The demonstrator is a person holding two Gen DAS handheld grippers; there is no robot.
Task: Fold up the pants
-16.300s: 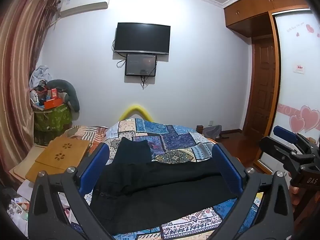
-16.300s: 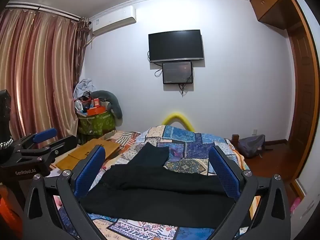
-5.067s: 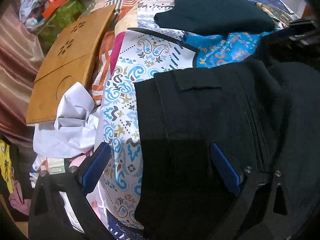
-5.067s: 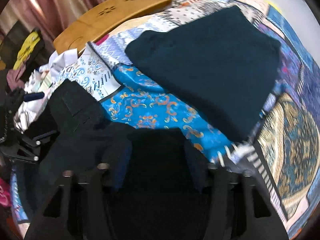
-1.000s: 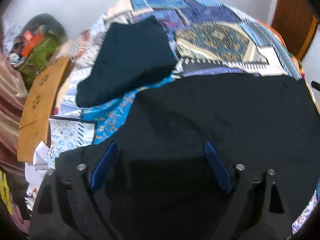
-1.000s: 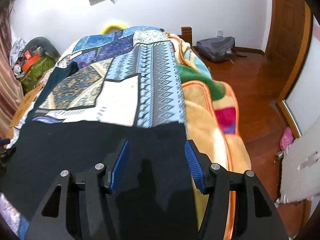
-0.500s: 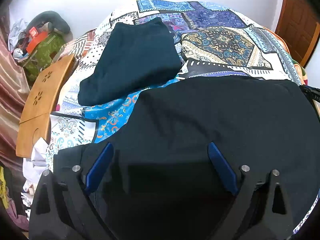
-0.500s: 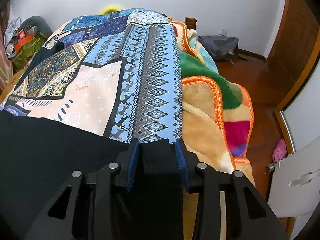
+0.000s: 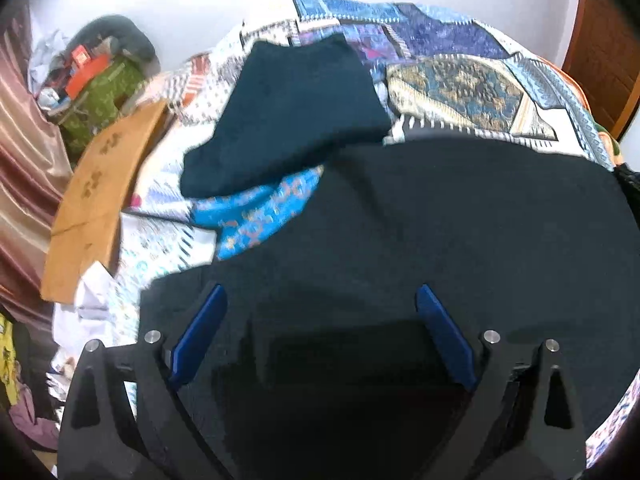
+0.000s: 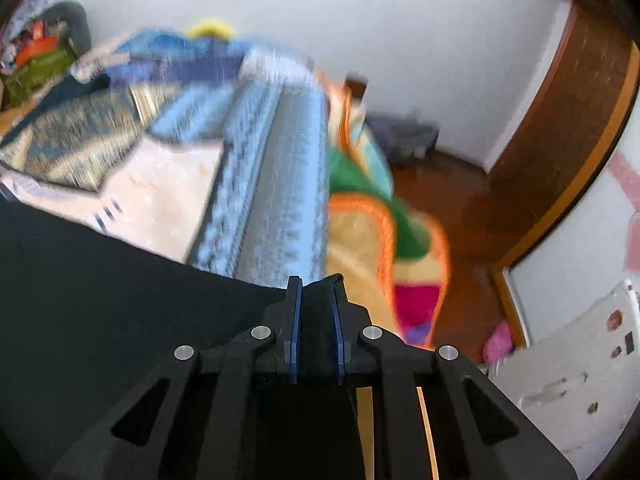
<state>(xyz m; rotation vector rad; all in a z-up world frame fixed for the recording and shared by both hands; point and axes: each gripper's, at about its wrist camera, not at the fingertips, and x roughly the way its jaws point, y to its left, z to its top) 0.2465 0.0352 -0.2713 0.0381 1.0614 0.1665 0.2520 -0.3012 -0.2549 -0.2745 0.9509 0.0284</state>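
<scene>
The black cloth pants (image 9: 460, 232) lie spread across the near end of the bed, on the patchwork quilt of blue, cream and gold panels (image 9: 460, 80), with a folded dark teal garment (image 9: 296, 104) just beyond them toward the wall. The right tongs (image 10: 315, 280) are clenched on the pants' edge at the side of the bed nearest the wooden door, a thin band of black fabric pinched between the blue pads (image 10: 297, 312). The left tongs (image 9: 320, 300) hang released over the other end of the pants, blue fingers (image 9: 198, 334) wide apart with cloth under them but nothing gripped. The step in hand looks like carrying the pinched end over to fold the pants in half. To do it well, the right hand should lift just enough for the cloth to clear itself and travel straight along the pants' length, while the left tongs pin or grip the far end so it does not drag. The right view is smeared, so edge alignment cannot be judged there.
</scene>
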